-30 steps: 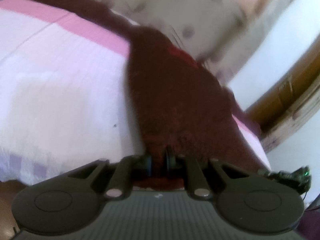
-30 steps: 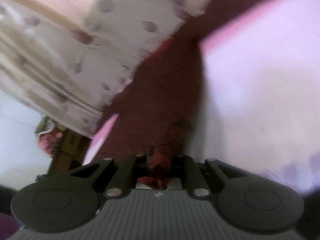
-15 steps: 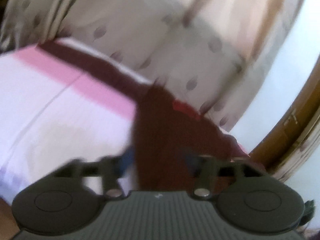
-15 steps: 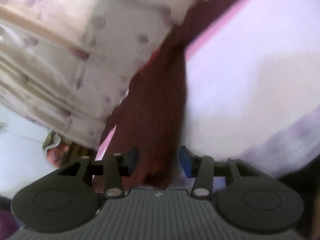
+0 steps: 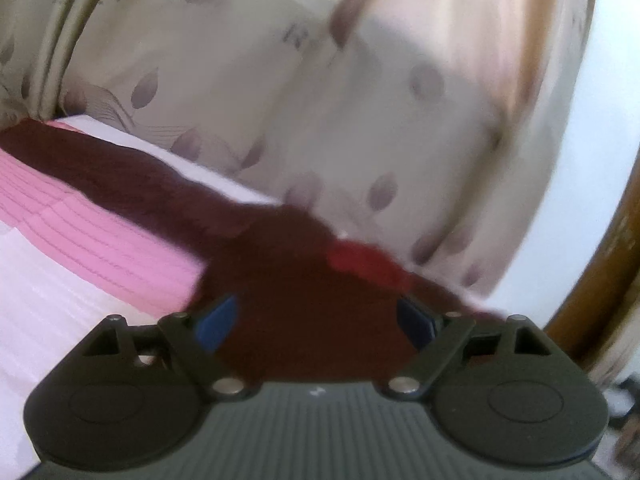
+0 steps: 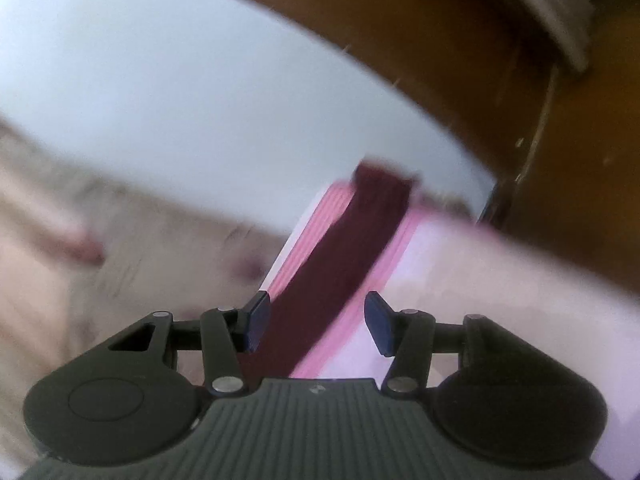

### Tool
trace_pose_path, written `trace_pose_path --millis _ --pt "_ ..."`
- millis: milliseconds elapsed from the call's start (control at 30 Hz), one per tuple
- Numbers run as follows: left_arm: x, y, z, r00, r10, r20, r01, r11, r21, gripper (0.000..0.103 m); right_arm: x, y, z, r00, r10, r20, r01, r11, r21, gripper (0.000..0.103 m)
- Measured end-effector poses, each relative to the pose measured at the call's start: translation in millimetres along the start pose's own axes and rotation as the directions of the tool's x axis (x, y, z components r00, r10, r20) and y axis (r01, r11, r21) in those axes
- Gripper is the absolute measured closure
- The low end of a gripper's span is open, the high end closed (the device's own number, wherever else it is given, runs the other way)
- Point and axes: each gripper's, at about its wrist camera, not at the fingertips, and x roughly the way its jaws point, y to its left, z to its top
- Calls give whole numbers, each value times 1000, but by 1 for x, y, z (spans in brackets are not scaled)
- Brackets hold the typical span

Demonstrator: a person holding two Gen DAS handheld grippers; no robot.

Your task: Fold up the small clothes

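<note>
A dark maroon garment (image 5: 304, 304) with a red patch (image 5: 360, 260) lies spread on the pink and white bed (image 5: 60, 300), and one long strip of it runs off to the left. My left gripper (image 5: 316, 322) hovers just over the garment, its jaws opening, with the blue pads (image 5: 218, 322) clear of the cloth. In the right wrist view a maroon strip (image 6: 352, 248) lies across the pink band of the bed (image 6: 460, 280). My right gripper (image 6: 316, 320) is open above its near end, with both pads apart from the cloth.
A beige curtain with a leaf pattern (image 5: 360, 100) hangs behind the bed. A white wall (image 6: 160, 80) and brown wooden woodwork (image 6: 520, 80) stand beyond the bed's end. More wood (image 5: 600, 280) shows at the right in the left wrist view.
Both grippers were shut on the maroon garment and have let go and opened. Both have drawn back, and the right one has swung round to face the wall and the woodwork.
</note>
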Motion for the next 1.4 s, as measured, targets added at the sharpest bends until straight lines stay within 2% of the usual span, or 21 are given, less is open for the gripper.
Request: trace_pose_path --millis 67,167,300,433,467,500,567,633,700,800,867,1000,1200,1300,1400 --pt "3 4 -6 1000 31 -3 -31 999 30 15 19 -11 18 999 -32 28 32 999 24 48" --pt "11 15 -16 999 35 -34 -36 999 -16 15 43 -19 34 998 -40 40 38 998 52 48" --pt "21 24 -24 997 40 -62 -44 997 -69 15 82 -14 32 997 -79 6 79 996 47 48" --pt "26 27 -26 995 35 -90 -42 996 -82 15 112 -16 37 990 -137 -37 138 990 41 48" --pt "27 27 -26 995 33 -95 -41 996 -80 15 116 -13 38 990 -134 -36 135 990 25 63" --pt "27 27 -26 995 30 -95 -38 996 -80 15 119 -5 37 986 -158 -43 156 987 -38 88" --pt "28 29 -26 995 22 -93 -31 995 -96 15 122 10 34 979 -200 -41 193 972 -135 88" --pt "27 34 -27 997 6 -81 -16 992 -128 15 110 21 38 983 -179 33 182 977 -115 88" --pt "25 38 -28 998 -9 -68 -2 986 -164 15 93 30 42 990 -85 116 87 996 -16 88" --pt "22 44 -29 998 -30 -50 19 978 -206 15 90 77 33 997 -22 71 27 997 -71 88" --pt "21 47 -29 998 -39 -42 29 974 -224 15 88 115 23 998 46 47 -42 995 -90 88" --pt "19 51 -30 998 -57 -27 48 966 -254 15 91 184 3 983 185 13 -182 978 -102 88" --pt "14 59 -31 997 -74 12 75 949 -307 15 124 287 -59 930 347 -120 -361 925 -120 88" --pt "10 64 -32 996 -74 40 83 939 -334 15 140 332 -109 886 412 -211 -442 889 -122 88" --pt "8 67 -33 995 -77 57 92 931 -354 15 151 361 -155 844 454 -286 -496 863 -97 88"
